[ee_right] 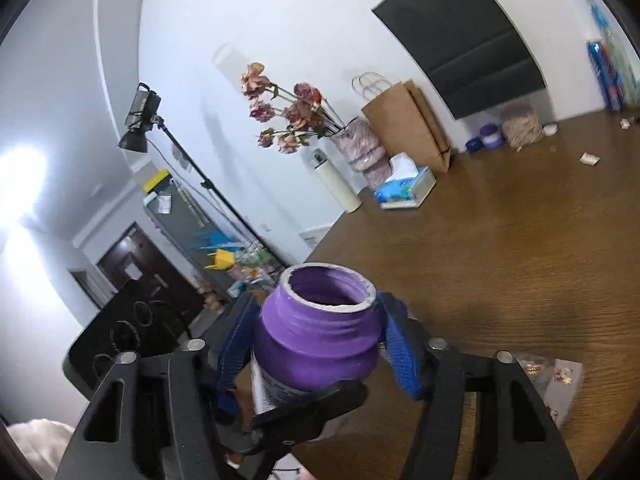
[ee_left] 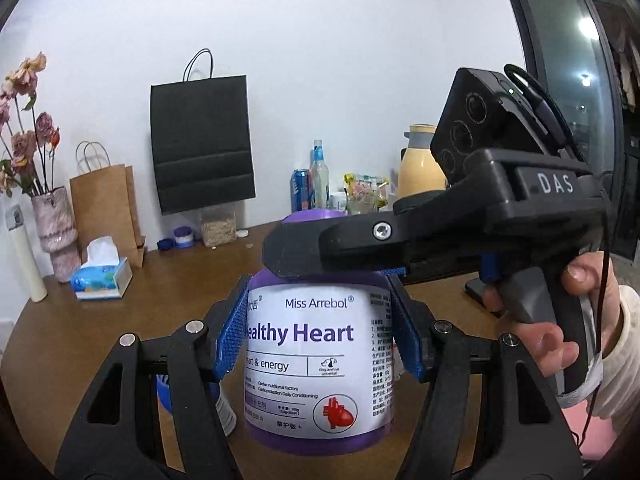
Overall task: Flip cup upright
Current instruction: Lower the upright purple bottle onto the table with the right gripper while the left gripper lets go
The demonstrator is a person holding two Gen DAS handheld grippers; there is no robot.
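- White-walled room behind, with a black paper bag [ee_left: 202, 142] and a brown paper bag [ee_left: 105, 210] leaning at the back.
- Brown wooden surface [ee_left: 192, 280] below, cluttered along its far edge: vase of dried flowers [ee_left: 56, 228], tissue box [ee_left: 102, 278], yellow jug [ee_left: 420, 166].
- Purple cup [ee_left: 316, 360], a labelled jar with an open threaded mouth, upright or very nearly so in the left wrist view, label reading right way up, base low over the surface; contact with the surface not clear.
- Left gripper [ee_left: 320, 336] closed on the cup's body, blue fingers [ee_left: 232, 332] pressed against both sides of the label.
- Right gripper [ee_right: 316, 344] closed on the cup's neck just under the rim, blue fingers [ee_right: 400, 344] hugging either side, mouth facing up toward its camera.
- A hand [ee_left: 560, 320] wrapped round the right gripper's handle, at the right edge.
- Step in hand, as judged: settling the turned cup on its base.
  - Best to level the base flat to the surface before letting go.
  - Best to free the neck grip first, keeping the body grip firm.
  - Best to open the body grip slowly, straight outward, to avoid tipping.
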